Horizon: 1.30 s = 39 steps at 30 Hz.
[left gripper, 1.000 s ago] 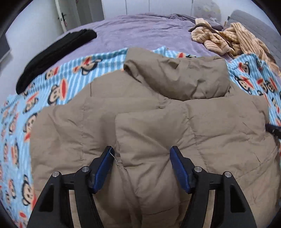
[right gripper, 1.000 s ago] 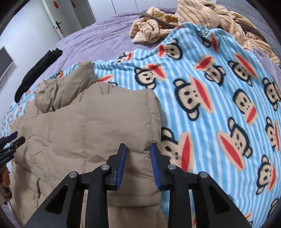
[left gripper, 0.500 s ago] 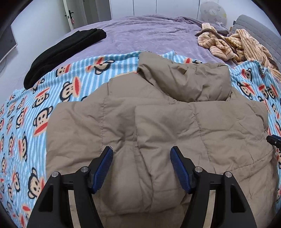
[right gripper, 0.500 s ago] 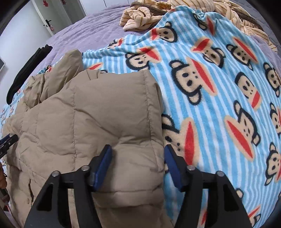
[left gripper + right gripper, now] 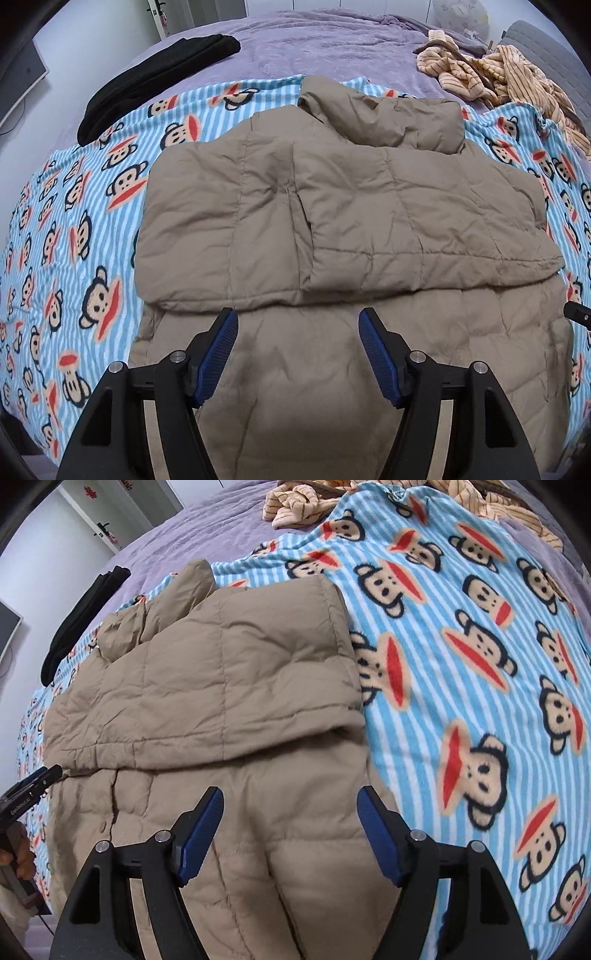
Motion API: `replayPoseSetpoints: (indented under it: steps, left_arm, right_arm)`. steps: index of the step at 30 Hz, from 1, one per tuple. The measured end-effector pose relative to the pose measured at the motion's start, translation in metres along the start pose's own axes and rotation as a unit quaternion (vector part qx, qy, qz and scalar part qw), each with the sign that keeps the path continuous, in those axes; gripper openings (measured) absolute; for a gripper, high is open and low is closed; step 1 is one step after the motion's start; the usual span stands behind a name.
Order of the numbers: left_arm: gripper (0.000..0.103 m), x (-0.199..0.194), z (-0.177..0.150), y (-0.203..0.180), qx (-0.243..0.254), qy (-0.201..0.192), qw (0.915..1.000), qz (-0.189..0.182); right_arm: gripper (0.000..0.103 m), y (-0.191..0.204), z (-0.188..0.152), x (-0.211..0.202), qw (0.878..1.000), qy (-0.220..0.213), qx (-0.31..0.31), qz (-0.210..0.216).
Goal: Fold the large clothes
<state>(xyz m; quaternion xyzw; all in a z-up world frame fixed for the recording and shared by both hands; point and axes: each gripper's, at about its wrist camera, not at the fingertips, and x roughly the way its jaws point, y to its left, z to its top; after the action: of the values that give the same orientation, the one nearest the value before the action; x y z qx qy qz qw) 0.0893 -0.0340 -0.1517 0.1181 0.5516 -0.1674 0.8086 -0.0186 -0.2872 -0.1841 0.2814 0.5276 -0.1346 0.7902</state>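
Striped monkey-print fleece blanket (image 5: 92,206) under puffy, quilted tan jacket (image 5: 332,206), folded.

A tan quilted puffer jacket (image 5: 351,221) lies flat, its bottom part folded up over itself.

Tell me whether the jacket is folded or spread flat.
Partly folded: the jacket has both sleeves laid across its body, ending at a straight edge; the hem is not folded up.

Tan jacket (image 5: 351,206); blue-striped monkey-print blanket (image 5: 74,221); purple bedspread (image 5: 314,48).
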Motion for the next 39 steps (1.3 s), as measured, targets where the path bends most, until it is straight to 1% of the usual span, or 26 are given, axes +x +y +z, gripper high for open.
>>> replayPoseSetpoints:
  steps: [2, 3, 4, 5, 6, 11, 12, 19, 20, 22, 26, 29, 31, 33, 36, 39]
  left_arm:
    - [0.069, -0.008, -0.011, -0.001, -0.005, 0.008, 1.0, 0.0]
    - [0.075, -0.011, -0.016, -0.002, -0.006, 0.01, 0.9999, 0.003]
    - [0.092, -0.016, -0.023, -0.003, -0.008, 0.013, 0.9999, 0.009]
    - [0.098, -0.021, -0.028, -0.003, -0.01, 0.011, 0.9998, 0.013]
    - [0.102, -0.027, -0.035, -0.004, -0.013, 0.008, 0.9997, 0.017]
    - [0.102, -0.044, -0.059, -0.009, -0.019, 0.031, 0.9992, 0.016]
    - [0.102, -0.048, -0.064, -0.011, -0.022, 0.034, 0.999, 0.017]
    - [0.102, -0.068, -0.098, -0.023, -0.045, 0.065, 0.9965, 0.028]
    - [0.102, -0.072, -0.103, -0.025, -0.047, 0.066, 0.9963, 0.028]
    - [0.102, -0.079, -0.112, -0.029, -0.052, 0.068, 0.9958, 0.032]
    - [0.102, -0.09, -0.125, -0.029, -0.068, 0.07, 0.9939, 0.051]
    - [0.101, -0.095, -0.131, -0.023, -0.073, 0.075, 0.9933, 0.048]
    - [0.101, -0.098, -0.136, -0.018, -0.072, 0.079, 0.9934, 0.042]
    - [0.101, -0.099, -0.14, -0.011, -0.068, 0.081, 0.9941, 0.026]
    - [0.101, -0.1, -0.148, 0.0, -0.065, 0.082, 0.9942, 0.024]
    - [0.101, -0.1, -0.158, 0.014, -0.065, 0.087, 0.994, 0.011]
  right_arm:
    - [0.078, 0.0, -0.009, -0.003, 1.0, 0.015, 0.012, 0.012]
    - [0.078, 0.0, -0.014, -0.005, 1.0, 0.02, 0.017, 0.016]
    - [0.078, 0.0, -0.019, -0.008, 0.999, 0.026, 0.022, 0.02]
    - [0.078, 0.0, -0.023, -0.01, 0.999, 0.031, 0.025, 0.024]
    - [0.078, 0.0, -0.028, -0.012, 0.999, 0.036, 0.029, 0.028]
    - [0.079, -0.004, -0.049, -0.023, 0.996, 0.062, 0.046, 0.05]
    - [0.081, -0.005, -0.052, -0.025, 0.995, 0.067, 0.047, 0.053]
    - [0.083, -0.009, -0.073, -0.043, 0.99, 0.091, 0.055, 0.093]
    - [0.085, -0.008, -0.076, -0.045, 0.989, 0.094, 0.053, 0.1]
    - [0.103, -0.008, -0.082, -0.049, 0.988, 0.101, 0.047, 0.11]
    - [0.103, -0.006, -0.096, -0.052, 0.984, 0.12, 0.037, 0.128]
    - [0.103, -0.001, -0.106, -0.052, 0.978, 0.144, 0.039, 0.144]
    - [0.103, 0.0, -0.114, -0.053, 0.976, 0.154, 0.047, 0.15]
    - [0.103, 0.001, -0.122, -0.053, 0.975, 0.156, 0.056, 0.148]
    - [0.103, 0.004, -0.13, -0.051, 0.973, 0.157, 0.078, 0.151]
    - [0.103, 0.009, -0.142, -0.049, 0.968, 0.159, 0.108, 0.159]
